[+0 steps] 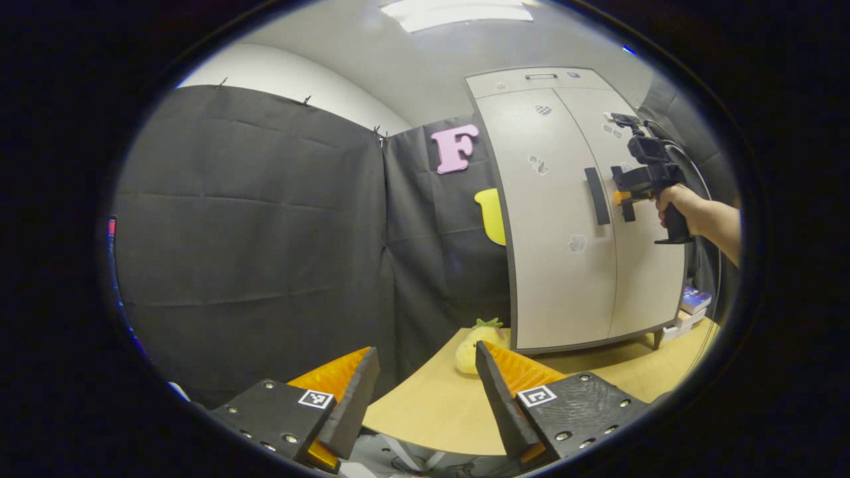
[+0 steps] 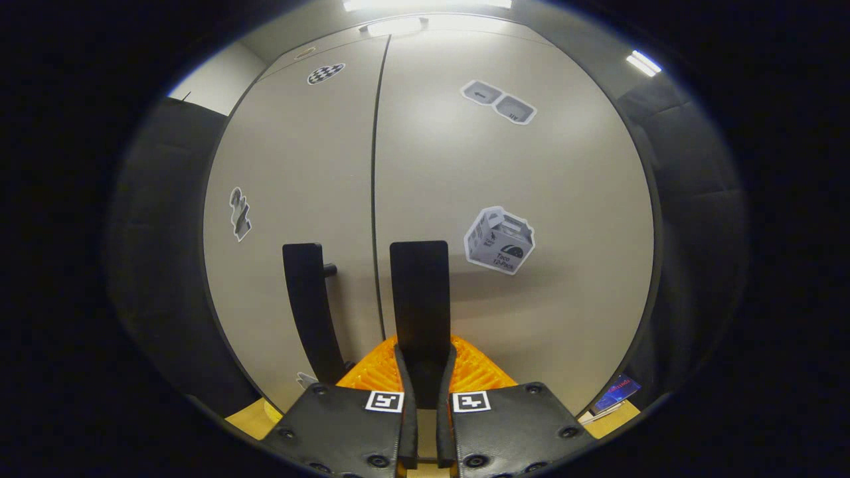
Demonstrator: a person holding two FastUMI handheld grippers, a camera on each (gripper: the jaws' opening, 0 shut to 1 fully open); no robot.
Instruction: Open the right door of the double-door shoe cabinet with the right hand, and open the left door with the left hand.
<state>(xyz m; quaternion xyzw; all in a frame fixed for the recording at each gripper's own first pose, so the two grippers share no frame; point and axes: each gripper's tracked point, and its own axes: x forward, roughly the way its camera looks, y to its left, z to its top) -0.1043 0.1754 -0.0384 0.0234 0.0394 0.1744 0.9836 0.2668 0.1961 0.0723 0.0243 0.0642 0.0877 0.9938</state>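
The pale shoe cabinet (image 1: 558, 265) stands on the table at the right of the left gripper view, both doors shut. In the right gripper view, my right gripper (image 2: 425, 352) is shut on the black vertical handle (image 2: 418, 292) of the right door (image 2: 531, 166), a finger pressing on each side. The left door (image 2: 299, 166) has its own black handle (image 2: 309, 305) just beside it. My left gripper (image 1: 425, 358) hangs open and empty over the table's near edge, well away from the cabinet. From there I see the right gripper (image 1: 627, 199) and a hand at the door handles.
A wooden table (image 1: 431, 411) carries the cabinet. A yellow plush toy (image 1: 475, 345) lies by the cabinet's left foot. Some books (image 1: 694, 302) sit at the cabinet's right side. Black cloth walls stand behind and to the left.
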